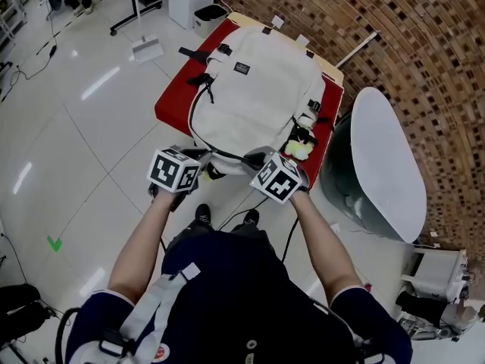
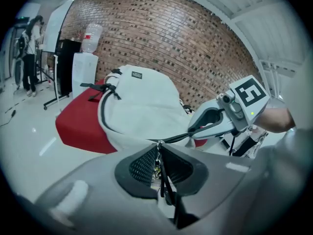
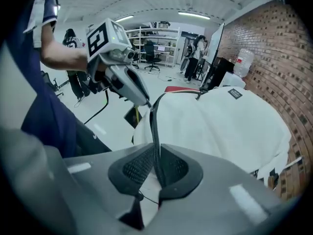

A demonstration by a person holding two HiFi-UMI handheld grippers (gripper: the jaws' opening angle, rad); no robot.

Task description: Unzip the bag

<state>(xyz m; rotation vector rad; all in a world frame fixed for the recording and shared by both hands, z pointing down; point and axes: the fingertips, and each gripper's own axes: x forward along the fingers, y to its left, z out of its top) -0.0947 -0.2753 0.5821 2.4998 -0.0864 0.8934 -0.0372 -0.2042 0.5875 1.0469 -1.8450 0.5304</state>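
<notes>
A: Where's the bag [image 1: 254, 89]?
B: Red tabletop [image 1: 170, 101], my twelve o'clock, white bag lying flat. At its six o'clock my right claw [image 3: 157, 168] clamps the black zip strip [image 3: 153, 126]; my left claw [image 2: 159, 155] pinches the zip pull [image 2: 155, 168].

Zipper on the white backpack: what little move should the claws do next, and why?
Probably draw the left claw away from the right claw, along the black zipper line up the backpack's side. The left claw is shut on the zipper pull, the right claw pinches the black band stretched between them, and the backpack looks zipped closed.
</notes>
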